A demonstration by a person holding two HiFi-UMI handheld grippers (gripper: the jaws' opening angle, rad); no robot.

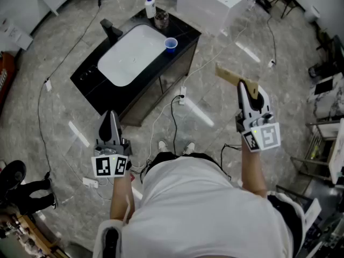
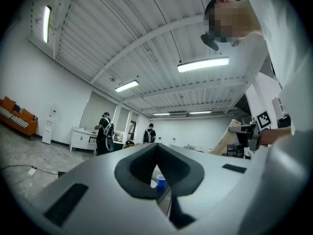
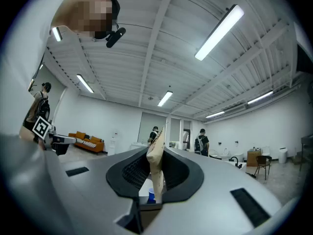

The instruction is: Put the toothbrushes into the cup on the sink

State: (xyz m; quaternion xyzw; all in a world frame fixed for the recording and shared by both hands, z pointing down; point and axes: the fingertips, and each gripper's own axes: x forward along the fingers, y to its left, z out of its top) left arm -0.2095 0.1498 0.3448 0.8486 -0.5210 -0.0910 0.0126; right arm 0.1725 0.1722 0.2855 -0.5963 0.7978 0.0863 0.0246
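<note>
The right gripper (image 1: pixel 246 87) is clamped on a flat tan packet (image 1: pixel 228 75), probably toothbrushes; the left gripper (image 1: pixel 111 116) is closed and empty. The next move is likely carrying the packet to the blue cup (image 1: pixel 171 44) on the sink (image 1: pixel 88 77).

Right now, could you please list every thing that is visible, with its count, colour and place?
sink: one, white basin, set in black cabinet
faucet: one, black, at the basin's edge
cup: one, blue, on cabinet top beside basin
bottle: one, white with blue cap, far corner of cabinet top
glass jar: one, clear, beside bottle
cables: several, white and black, on floor
sofa: one, orange, by far wall
packet: one, tan, flat, held by right gripper
left gripper: one, grey, fingers together, empty
right gripper: one, grey, fingers shut on packet
</note>
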